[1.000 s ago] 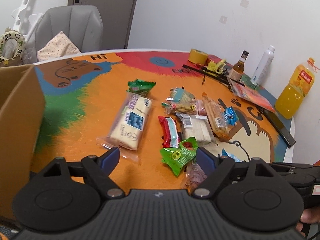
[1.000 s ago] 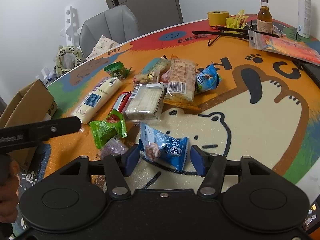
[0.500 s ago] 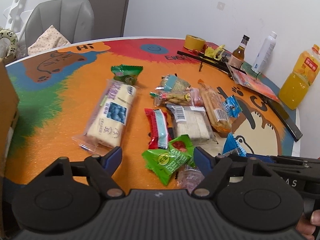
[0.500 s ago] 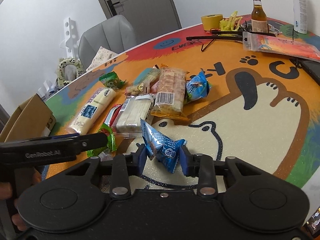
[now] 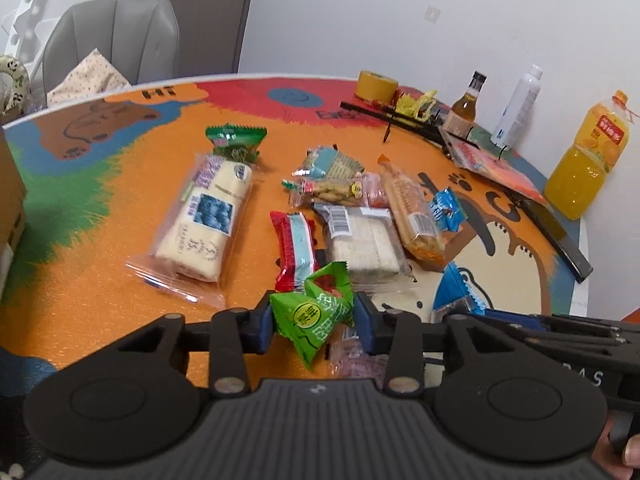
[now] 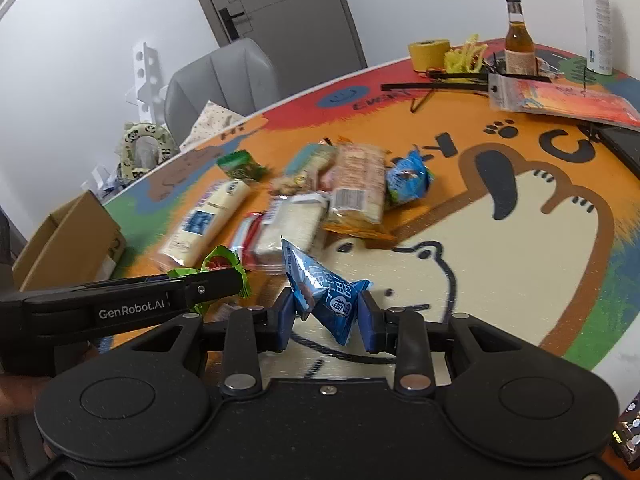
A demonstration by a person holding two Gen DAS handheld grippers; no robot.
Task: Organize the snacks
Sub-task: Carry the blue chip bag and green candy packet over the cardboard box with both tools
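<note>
**Green and blue packets gripped, both hands loaded**

Green packet [image 5: 316,316] is sitting between the left gripper's [image 5: 314,320] blue pads, and we are closing those jaws on it at this moment; a second ago they were standing wide, with the packet lying loose on the table [image 5: 100,300]. Our right gripper [image 6: 326,316] is pinching a blue packet [image 6: 324,300], which was flat on the table a second ago and is now tipping up off it. We are judging that both pickups are nearly complete and that the next move is a carry, probably to the cardboard box [image 6: 68,240] at the left edge, though nothing confirms that as the destination.

Counting the snacks from the left wrist view, we are finding:
- one long bread pack [image 5: 204,216]
- one dark green packet [image 5: 236,140] beyond it
- one red bar [image 5: 296,248]
- one white wafer pack [image 5: 360,240]
- one orange biscuit pack [image 5: 412,212]
- one peanut packet [image 5: 332,190]
- one teal packet [image 5: 332,160]
- two blue packets, one held and one [image 5: 446,210] by the biscuits
- one pale pink packet [image 5: 356,360] under the left gripper, partly hidden

That is making eleven snacks, nine not yet touched.
</note>
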